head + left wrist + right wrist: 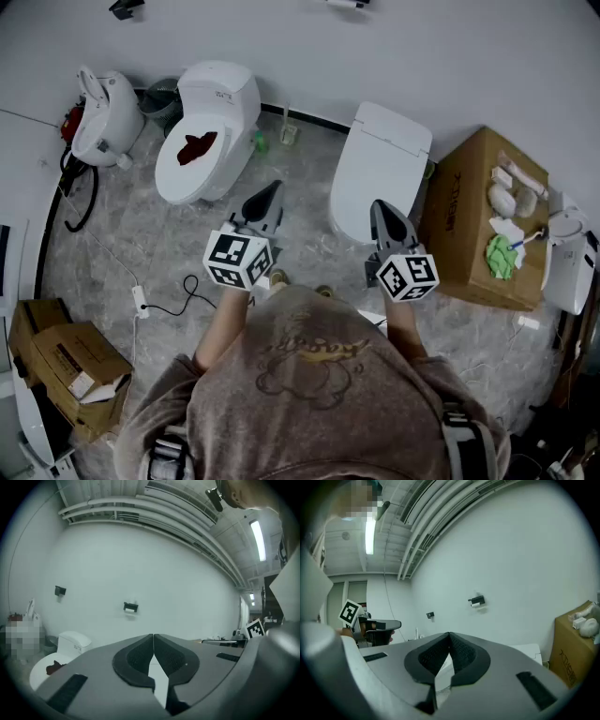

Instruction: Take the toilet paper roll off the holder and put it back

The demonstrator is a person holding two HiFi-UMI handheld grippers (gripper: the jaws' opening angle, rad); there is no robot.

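Observation:
The toilet paper roll (130, 613) hangs on a black wall holder (131, 606), far ahead of my left gripper (153, 639). That gripper's jaws meet at the tips with nothing between them. The right gripper view shows the same roll (475, 605) under its holder (477, 600), high on the white wall. My right gripper (449, 637) is shut and empty too. In the head view both grippers, left (275, 189) and right (379, 205), are held side by side in front of the person and point toward the wall. Both are well short of it.
A white toilet with a shut lid (380, 164) stands just ahead of the grippers. An open toilet (202, 141) with something red in its bowl stands to the left. A cardboard box (473, 225) with cleaning items stands at the right. A second black fitting (60, 590) is on the wall.

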